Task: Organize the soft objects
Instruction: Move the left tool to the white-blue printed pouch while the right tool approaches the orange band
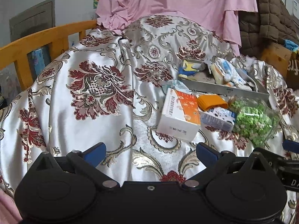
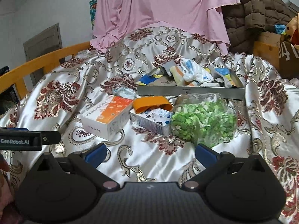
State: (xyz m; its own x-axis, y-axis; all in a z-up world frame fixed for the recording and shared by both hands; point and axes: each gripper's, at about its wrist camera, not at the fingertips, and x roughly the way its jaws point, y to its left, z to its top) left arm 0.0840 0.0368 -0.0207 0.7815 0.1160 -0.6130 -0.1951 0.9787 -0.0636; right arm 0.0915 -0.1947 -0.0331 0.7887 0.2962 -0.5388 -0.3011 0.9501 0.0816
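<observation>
A grey metal tray (image 2: 190, 91) (image 1: 220, 88) lies on a silver floral bedspread (image 1: 104, 115) and holds several socks and soft cloths (image 2: 188, 73) (image 1: 226, 71). In front of the tray lie a white-and-orange box (image 2: 107, 116) (image 1: 180, 115), an orange band (image 2: 151, 103) (image 1: 212, 101), a small blue-white carton (image 2: 151, 120) (image 1: 218, 120) and a clear bag of green pieces (image 2: 203, 122) (image 1: 255, 120). My left gripper (image 1: 151, 152) is open over bare bedspread, left of the box. My right gripper (image 2: 150, 154) is open, just short of the carton and bag. Neither holds anything.
A pink sheet (image 2: 160, 13) hangs at the back, with a brown quilted coat (image 2: 248, 15) to its right. A wooden bed rail (image 1: 43, 41) runs along the left. Cardboard boxes (image 2: 276, 52) stand at the right. The left gripper's body (image 2: 26, 139) shows at the right wrist view's left edge.
</observation>
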